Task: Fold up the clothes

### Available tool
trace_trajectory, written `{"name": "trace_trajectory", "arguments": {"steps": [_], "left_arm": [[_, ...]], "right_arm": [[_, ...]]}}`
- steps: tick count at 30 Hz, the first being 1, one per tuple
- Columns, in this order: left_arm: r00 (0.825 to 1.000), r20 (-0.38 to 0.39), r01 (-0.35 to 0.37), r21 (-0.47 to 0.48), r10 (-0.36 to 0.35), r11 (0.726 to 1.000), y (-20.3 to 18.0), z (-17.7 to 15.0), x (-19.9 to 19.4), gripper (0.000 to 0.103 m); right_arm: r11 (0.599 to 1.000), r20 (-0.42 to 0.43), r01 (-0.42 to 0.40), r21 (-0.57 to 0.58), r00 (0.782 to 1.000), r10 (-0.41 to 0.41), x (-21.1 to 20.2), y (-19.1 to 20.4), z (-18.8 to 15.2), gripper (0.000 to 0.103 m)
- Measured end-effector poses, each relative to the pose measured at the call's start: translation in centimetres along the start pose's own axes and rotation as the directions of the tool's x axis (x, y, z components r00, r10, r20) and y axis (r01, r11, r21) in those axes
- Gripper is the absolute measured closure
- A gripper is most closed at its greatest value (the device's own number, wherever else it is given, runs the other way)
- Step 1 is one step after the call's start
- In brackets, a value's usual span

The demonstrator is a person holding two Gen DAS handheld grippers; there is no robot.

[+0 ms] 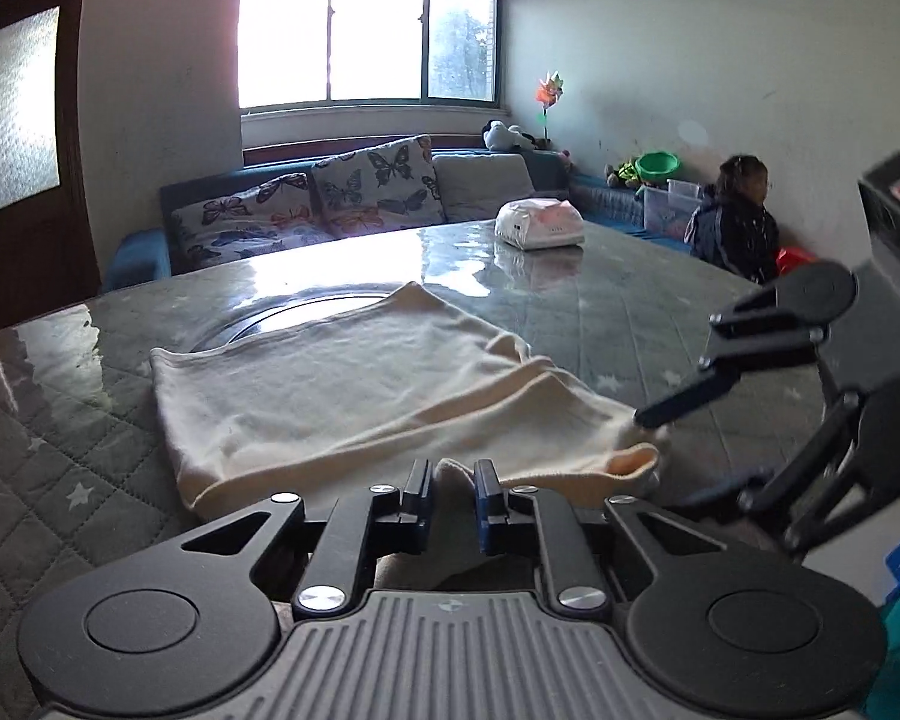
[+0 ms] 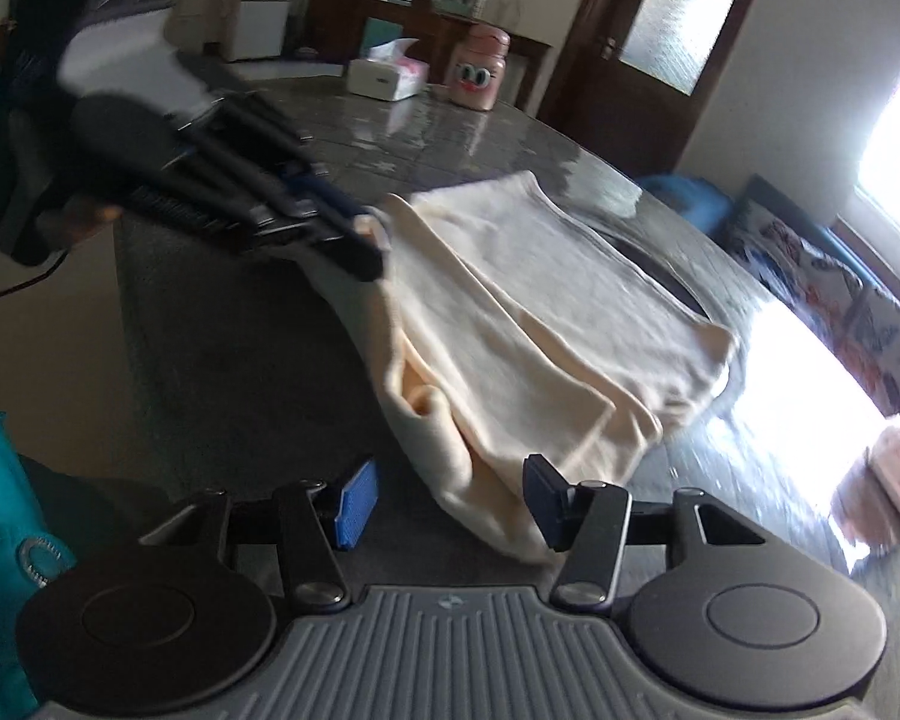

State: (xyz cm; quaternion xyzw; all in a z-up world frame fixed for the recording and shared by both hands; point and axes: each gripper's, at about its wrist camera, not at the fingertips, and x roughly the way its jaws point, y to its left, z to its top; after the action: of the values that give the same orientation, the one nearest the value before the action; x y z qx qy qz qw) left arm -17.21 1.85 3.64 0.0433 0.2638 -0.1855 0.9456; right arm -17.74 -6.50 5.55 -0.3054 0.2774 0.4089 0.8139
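A cream garment [image 1: 360, 384] lies partly folded on the grey table [image 1: 600, 312], its near edge bunched and rolled. In the left wrist view my left gripper [image 1: 453, 486] is shut on the garment's near edge, with cloth pinched between its fingers. The right gripper [image 1: 672, 456] stands open at the garment's right corner, its upper finger touching the cloth. In the right wrist view the garment [image 2: 540, 312] stretches away, one corner lying between the wide-apart fingers of my right gripper [image 2: 450, 501]. The left gripper [image 2: 369, 240] holds the far-left edge slightly lifted.
A round turntable [image 1: 306, 306] lies partly under the garment. A white tissue pack [image 1: 540, 225] sits at the table's far side; a tissue box [image 2: 387, 75] and a pink jar [image 2: 477, 75] stand at another edge. A sofa [image 1: 342, 204] and a seated person [image 1: 735, 222] are beyond.
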Motion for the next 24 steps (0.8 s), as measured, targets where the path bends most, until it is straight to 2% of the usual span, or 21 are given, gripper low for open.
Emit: {"name": "trace_trajectory", "arguments": {"steps": [3, 6, 8, 10, 11, 12, 13, 14, 17, 24], "left_arm": [[1.000, -0.004, 0.007, -0.010, -0.007, 1.000, 0.5, 0.5, 0.9, 0.088], [1.000, -0.010, 0.010, -0.028, -0.010, 1.000, 0.9, 0.5, 1.3, 0.087], [1.000, -0.016, 0.014, -0.038, -0.014, 0.999, 1.1, 0.3, 1.2, 0.084], [1.000, -0.021, 0.016, -0.044, -0.017, 0.999, 1.2, 0.0, 0.8, 0.082], [1.000, -0.020, 0.012, -0.036, -0.013, 0.999, 1.1, -0.3, 0.4, 0.075], [1.000, -0.019, 0.006, -0.021, -0.006, 1.000, 1.0, -0.6, 0.0, 0.068], [1.000, -0.018, -0.001, -0.005, 0.001, 1.000, 0.9, -0.9, -0.5, 0.057], [1.000, -0.016, -0.007, 0.010, 0.007, 1.000, 0.7, -1.2, -1.0, 0.054], [0.999, -0.015, -0.031, 0.068, 0.032, 0.997, 0.2, -2.2, -2.2, 0.049], [0.992, -0.044, -0.101, 0.244, 0.115, 0.964, -1.2, -4.2, -1.6, 0.048]], "right_arm": [[1.000, 0.008, 0.003, 0.001, 1.000, -0.003, 1.2, -0.1, 0.6, 0.050], [1.000, 0.008, -0.004, 0.016, 1.000, 0.004, 2.3, -0.4, 1.2, 0.056], [0.999, -0.003, -0.023, 0.035, 1.000, 0.023, 3.0, -0.8, 1.4, 0.080], [0.997, -0.009, -0.036, 0.063, 0.999, 0.037, 3.3, -1.3, 1.6, 0.085], [0.996, -0.008, -0.042, 0.077, 0.999, 0.042, 3.4, -1.5, 1.6, 0.088], [0.995, -0.001, -0.046, 0.090, 0.999, 0.046, 3.3, -1.8, 1.7, 0.088], [0.994, 0.005, -0.050, 0.102, 0.999, 0.050, 3.2, -2.1, 1.8, 0.088], [0.992, 0.011, -0.054, 0.112, 0.999, 0.053, 3.1, -2.4, 1.9, 0.089], [0.989, 0.023, -0.058, 0.139, 0.998, 0.055, 2.9, -3.0, 2.2, 0.090], [0.984, 0.037, -0.045, 0.171, 0.999, 0.039, 2.7, -3.8, 2.9, 0.090]]}}
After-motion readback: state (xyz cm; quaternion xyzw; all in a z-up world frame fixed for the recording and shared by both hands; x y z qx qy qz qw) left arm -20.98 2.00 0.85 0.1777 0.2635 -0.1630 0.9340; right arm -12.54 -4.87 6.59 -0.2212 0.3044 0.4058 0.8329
